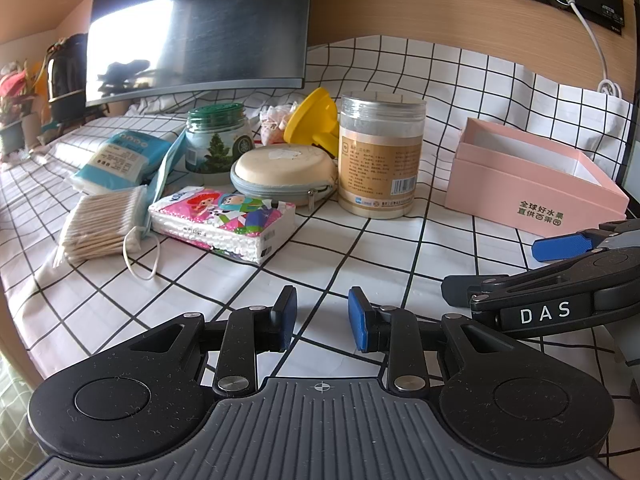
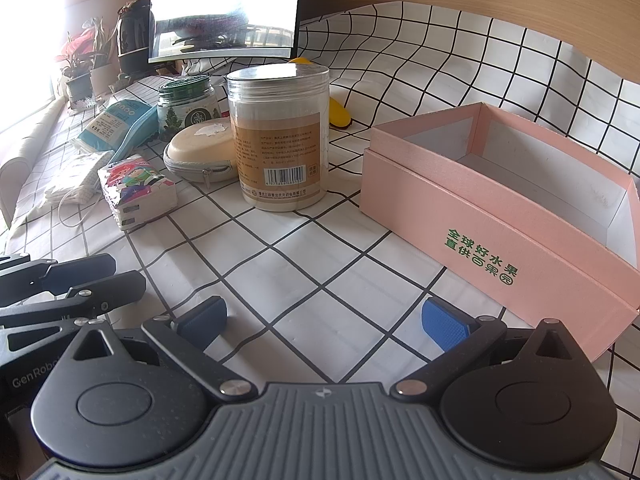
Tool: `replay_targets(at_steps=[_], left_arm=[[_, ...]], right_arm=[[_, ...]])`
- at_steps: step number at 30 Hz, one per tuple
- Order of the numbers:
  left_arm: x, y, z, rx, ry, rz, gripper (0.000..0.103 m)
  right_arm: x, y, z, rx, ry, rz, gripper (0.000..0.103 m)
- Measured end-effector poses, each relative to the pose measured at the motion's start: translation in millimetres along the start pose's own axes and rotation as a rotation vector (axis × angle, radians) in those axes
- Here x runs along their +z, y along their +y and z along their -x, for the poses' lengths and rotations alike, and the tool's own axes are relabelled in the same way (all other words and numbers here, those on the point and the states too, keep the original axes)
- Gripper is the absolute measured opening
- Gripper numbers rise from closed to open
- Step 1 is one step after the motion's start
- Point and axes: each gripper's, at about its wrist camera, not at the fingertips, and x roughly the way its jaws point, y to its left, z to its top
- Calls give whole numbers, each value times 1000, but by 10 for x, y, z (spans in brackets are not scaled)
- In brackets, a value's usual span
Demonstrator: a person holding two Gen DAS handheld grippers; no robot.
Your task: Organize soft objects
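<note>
A cartoon-print tissue pack (image 1: 224, 222) (image 2: 136, 192) lies on the checked cloth left of centre. Behind it are a blue tissue pack (image 1: 120, 160) (image 2: 110, 124), a face mask (image 1: 160, 184) and a bag of cotton swabs (image 1: 102, 224). An open pink box (image 1: 532, 180) (image 2: 520, 208) stands at the right, empty inside. My left gripper (image 1: 322, 318) is open and empty, low over the cloth in front of the tissue pack. My right gripper (image 2: 324, 320) is open wide and empty, beside the box's near corner.
A tall clear jar (image 1: 380, 156) (image 2: 280, 136) stands mid-table. A beige zip case (image 1: 284, 174) (image 2: 204, 152), a green-lidded jar (image 1: 218, 136) (image 2: 186, 102) and a yellow funnel (image 1: 314, 118) sit around it. A monitor (image 1: 200, 28) and plants (image 2: 80, 68) are behind.
</note>
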Motion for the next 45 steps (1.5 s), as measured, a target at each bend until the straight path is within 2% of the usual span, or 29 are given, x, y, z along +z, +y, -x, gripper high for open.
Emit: replay_targets(at_steps=[45], left_arm=[[19,35,-9,-15,16,1,32]], right_arm=[[-16,-7,3,13,3,1,103]])
